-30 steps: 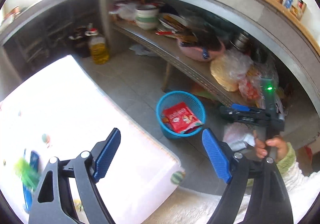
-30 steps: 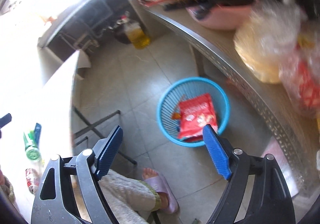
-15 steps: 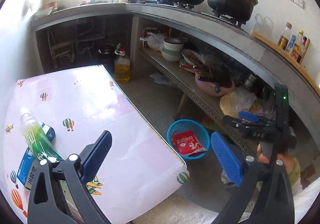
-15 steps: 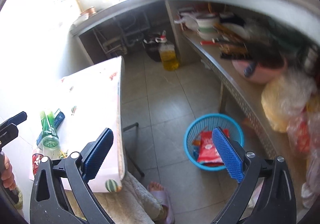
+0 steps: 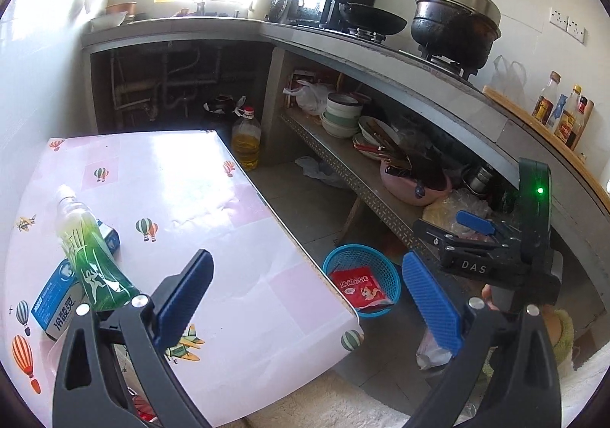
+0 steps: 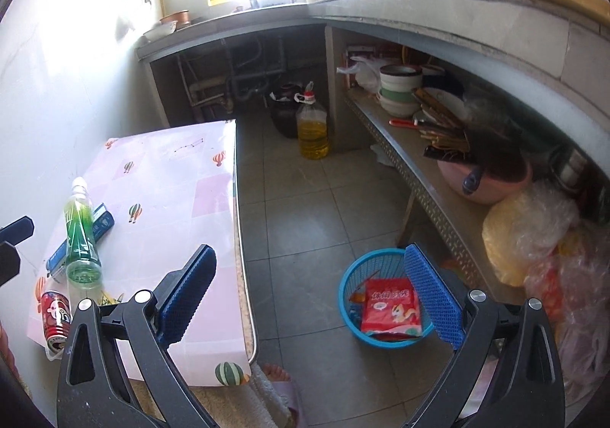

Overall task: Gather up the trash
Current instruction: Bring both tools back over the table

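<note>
One piece of trash, the red snack packet (image 6: 392,308), already lay inside the blue basket (image 6: 349,296) on the floor, low and right of centre in the right wrist frame, and you could see the same packet (image 5: 356,287) in the same basket (image 5: 392,269) at lower centre of the left wrist frame. Judging from that, you had only begun the collecting, because the table (image 6: 213,176) in the lower left of the right wrist frame was far from cleared. On it lay the green bottle (image 6: 80,233) on its side, across a blue box (image 6: 101,220), with a red can (image 6: 55,317) just beside the bottle's base near the left edge of the frame. In the left wrist frame the bottle (image 5: 91,260) and the box (image 5: 57,304) sat in the lower left. You held your left gripper (image 5: 305,294) with its jaws spread wide and nothing between them, and your right gripper (image 6: 310,294) was likewise released and empty; neither touched any item. In the left wrist frame your right gripper (image 5: 484,248) showed at the right edge, above the basket side of the scene. At least three things on the table looked left to bring over to the basket, and whether anything more lay out of frame you could not tell
</note>
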`<state>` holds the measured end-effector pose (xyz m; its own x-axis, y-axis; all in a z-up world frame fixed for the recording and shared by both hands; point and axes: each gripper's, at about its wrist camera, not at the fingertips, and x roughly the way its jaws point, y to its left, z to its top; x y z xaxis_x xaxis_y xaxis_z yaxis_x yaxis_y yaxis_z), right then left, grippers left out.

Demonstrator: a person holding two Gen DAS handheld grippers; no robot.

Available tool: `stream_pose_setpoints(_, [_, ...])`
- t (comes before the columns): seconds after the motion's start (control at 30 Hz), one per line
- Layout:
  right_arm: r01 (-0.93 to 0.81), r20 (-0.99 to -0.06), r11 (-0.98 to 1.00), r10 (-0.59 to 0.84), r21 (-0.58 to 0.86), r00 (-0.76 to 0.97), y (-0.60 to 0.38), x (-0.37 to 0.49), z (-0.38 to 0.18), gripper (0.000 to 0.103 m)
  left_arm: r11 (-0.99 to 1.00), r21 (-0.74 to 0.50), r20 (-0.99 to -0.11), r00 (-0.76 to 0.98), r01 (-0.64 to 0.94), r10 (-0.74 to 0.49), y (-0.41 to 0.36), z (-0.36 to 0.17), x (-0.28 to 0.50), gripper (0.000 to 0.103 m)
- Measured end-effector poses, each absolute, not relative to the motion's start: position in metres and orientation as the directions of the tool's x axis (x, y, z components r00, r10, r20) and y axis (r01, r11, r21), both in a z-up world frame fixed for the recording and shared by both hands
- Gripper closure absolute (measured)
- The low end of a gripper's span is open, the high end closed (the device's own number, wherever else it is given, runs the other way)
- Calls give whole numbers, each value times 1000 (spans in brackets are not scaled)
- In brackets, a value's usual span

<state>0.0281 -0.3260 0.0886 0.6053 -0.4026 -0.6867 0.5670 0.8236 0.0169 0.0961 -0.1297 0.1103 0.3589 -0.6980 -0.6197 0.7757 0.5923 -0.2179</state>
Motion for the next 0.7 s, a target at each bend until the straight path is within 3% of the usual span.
stream_pose_setpoints(0.3, [535,-600,834,-499,-135,625,-301,41,96,8,659,-287,-604,403,696,-688,-92,93,94,6])
stream_pose_setpoints(0.7, [268,-649,958,-142,99,748,-278,85,87,8,719,-408,-564,463,563,-683,12,82,97,6])
